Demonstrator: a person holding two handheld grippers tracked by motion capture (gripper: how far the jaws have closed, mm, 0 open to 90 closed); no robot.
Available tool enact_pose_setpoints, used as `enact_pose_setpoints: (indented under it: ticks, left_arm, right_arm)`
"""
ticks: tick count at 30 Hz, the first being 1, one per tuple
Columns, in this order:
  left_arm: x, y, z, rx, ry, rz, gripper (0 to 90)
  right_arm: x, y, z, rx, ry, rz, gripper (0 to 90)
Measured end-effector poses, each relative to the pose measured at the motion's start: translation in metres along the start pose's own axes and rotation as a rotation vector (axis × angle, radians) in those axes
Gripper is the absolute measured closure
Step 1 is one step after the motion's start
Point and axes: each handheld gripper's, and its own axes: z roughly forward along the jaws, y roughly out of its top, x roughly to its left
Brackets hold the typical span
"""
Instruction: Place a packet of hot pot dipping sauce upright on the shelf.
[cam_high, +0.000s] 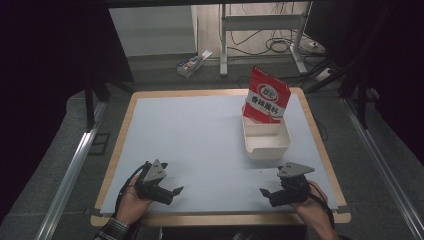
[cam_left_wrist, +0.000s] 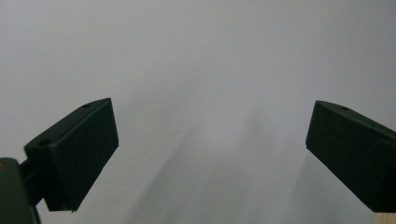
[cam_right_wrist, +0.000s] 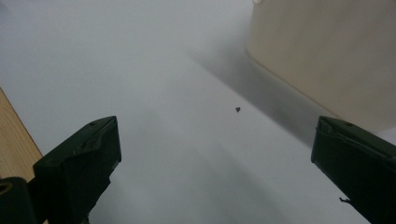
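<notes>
At the near edge of the pale blue-grey tabletop (cam_high: 200, 140) with its wooden rim, a person's two hands each hold black two-jaw tongs low over the surface. The left tongs (cam_high: 176, 191) sit at the near left, aimed toward the middle of the tabletop, their jaws spread wide with nothing between them, as the left gripper view confirms (cam_left_wrist: 210, 149). The right tongs (cam_high: 264, 192) sit at the near right, also aimed inward, jaws wide apart and holding nothing (cam_right_wrist: 215, 163). Farther off on the right side lies a cream rectangular plastic tray (cam_high: 266, 144), its long axis running from near to far; its side wall shows close ahead in the right gripper view (cam_right_wrist: 327, 56). A red and white printed snack bag (cam_high: 266, 96) stands upright in the tray's far end, leaning back, its top pointing up and away, printed face toward the person.
</notes>
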Motion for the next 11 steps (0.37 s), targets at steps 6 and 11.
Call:
enact_pose_setpoints:
  ticks: [6,11]
  left_arm:
    - [-0.0002,0.0001,0.0003,0.001,-0.001,0.003,2.3]
    - [-0.0003,0.0007,0.0005,0.001,-0.001,0.005,2.3]
  right_arm:
    - [-0.0045,-0.0058,0.0045,0.016,-0.007,0.005,1.6]
    - [-0.0056,-0.0066,0.0046,0.017,-0.005,0.002,1.5]
